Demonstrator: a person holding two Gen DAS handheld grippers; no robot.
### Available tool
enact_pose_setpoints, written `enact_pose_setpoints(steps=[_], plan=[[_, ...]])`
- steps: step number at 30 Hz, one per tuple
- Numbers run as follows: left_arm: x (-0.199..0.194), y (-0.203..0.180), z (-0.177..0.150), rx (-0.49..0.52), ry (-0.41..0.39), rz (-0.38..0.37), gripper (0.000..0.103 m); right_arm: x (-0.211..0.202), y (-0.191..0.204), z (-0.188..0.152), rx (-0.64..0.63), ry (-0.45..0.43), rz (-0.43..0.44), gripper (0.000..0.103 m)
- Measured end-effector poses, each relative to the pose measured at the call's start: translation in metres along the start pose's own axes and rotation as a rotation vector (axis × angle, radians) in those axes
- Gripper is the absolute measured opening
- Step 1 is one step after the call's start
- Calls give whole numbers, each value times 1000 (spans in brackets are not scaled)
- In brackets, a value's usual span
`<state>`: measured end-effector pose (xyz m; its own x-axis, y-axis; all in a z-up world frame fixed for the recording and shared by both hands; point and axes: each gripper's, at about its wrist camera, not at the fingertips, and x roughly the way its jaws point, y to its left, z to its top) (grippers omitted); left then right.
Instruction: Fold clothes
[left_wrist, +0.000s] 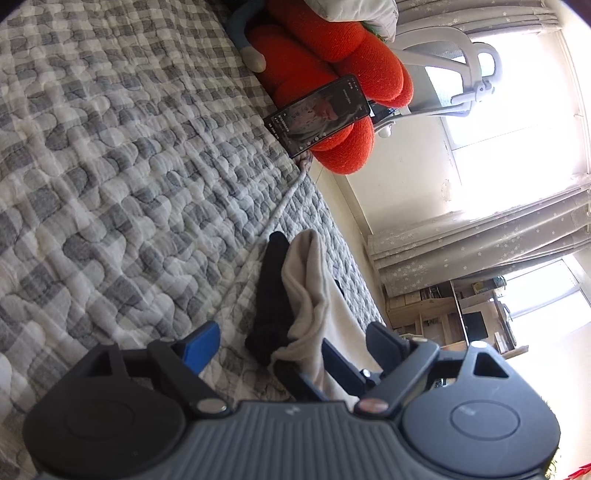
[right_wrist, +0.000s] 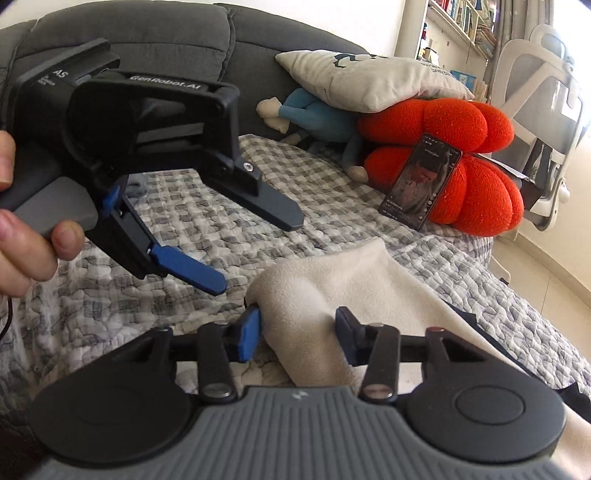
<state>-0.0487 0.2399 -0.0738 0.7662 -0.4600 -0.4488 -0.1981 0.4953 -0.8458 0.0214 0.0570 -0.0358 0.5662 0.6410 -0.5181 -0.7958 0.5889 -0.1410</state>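
Folding barely begun: right gripper (right_wrist: 297, 328) pinches the cream fleece garment (right_wrist: 354, 280); left gripper (right_wrist: 258, 243), at ten o'clock, gapes empty.

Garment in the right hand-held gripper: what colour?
Plain cream fleece garment, with dark fabric beside it; the right wrist view shows it best.

Cream garment (left_wrist: 310, 295) between spread tongs (left_wrist: 291, 343)
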Motion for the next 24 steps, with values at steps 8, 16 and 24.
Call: enact_pose_setpoints(steps=[8, 16, 24], plan=[[22, 11, 2, -122, 70, -174, 93, -34, -34, 5, 250, -126, 13, 21], [45, 20, 7, -186, 52, -332, 98, -39, -46, 3, 376, -121, 88, 21], [47, 7, 8, -69, 22, -286, 92, -37, -41, 0, 400, -78, 154, 43]])
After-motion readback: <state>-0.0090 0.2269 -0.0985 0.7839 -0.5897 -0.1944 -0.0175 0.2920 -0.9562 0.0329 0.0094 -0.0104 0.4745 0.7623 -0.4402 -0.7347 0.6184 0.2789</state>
